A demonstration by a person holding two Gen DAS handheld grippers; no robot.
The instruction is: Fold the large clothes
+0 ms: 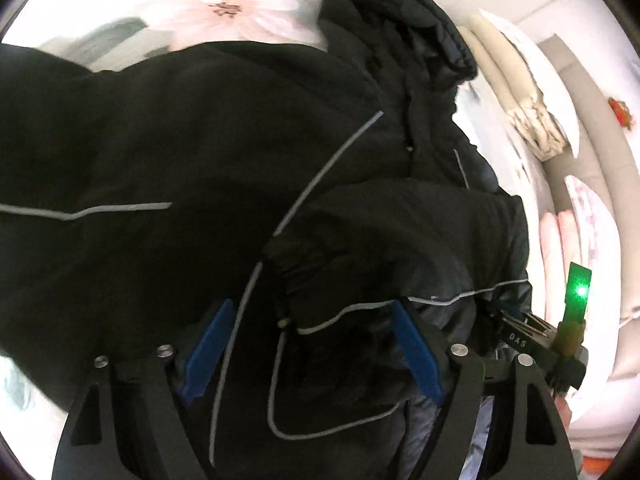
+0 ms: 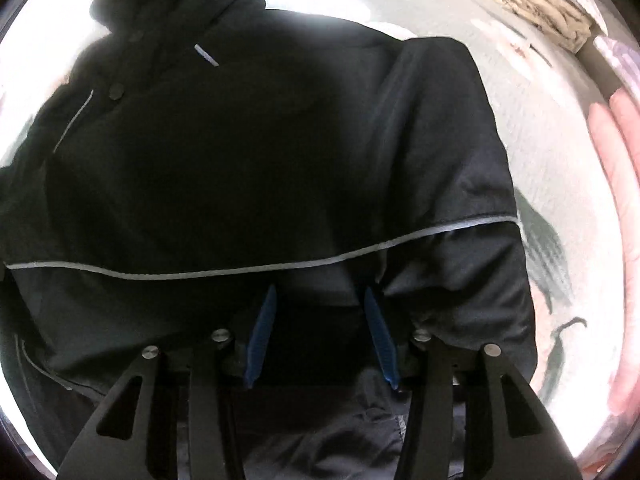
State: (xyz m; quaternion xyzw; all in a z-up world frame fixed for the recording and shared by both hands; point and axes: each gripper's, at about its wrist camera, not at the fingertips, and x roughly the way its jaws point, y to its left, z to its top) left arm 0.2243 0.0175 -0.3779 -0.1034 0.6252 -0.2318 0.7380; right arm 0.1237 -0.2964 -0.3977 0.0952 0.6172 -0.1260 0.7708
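A large black hooded jacket [image 1: 200, 140] with thin grey reflective piping lies spread on a floral bedsheet [image 1: 224, 12]. In the left wrist view its hood points to the top and a sleeve is folded across the body. My left gripper [image 1: 312, 316] is open, its blue pads [image 1: 208, 352] spread wide over the sleeve cuff and hem. In the right wrist view the jacket [image 2: 260, 152] fills the frame. My right gripper [image 2: 320, 300] is open, its blue pads [image 2: 262, 336] on either side of a fold of black cloth at the hem.
Folded beige cloth [image 1: 532, 120] lies at the right beyond the jacket, and shows at the top right of the right wrist view [image 2: 544, 4]. Pink bedding [image 2: 616, 200] runs along the right edge. A green light [image 1: 580, 292] glows on the right gripper's body.
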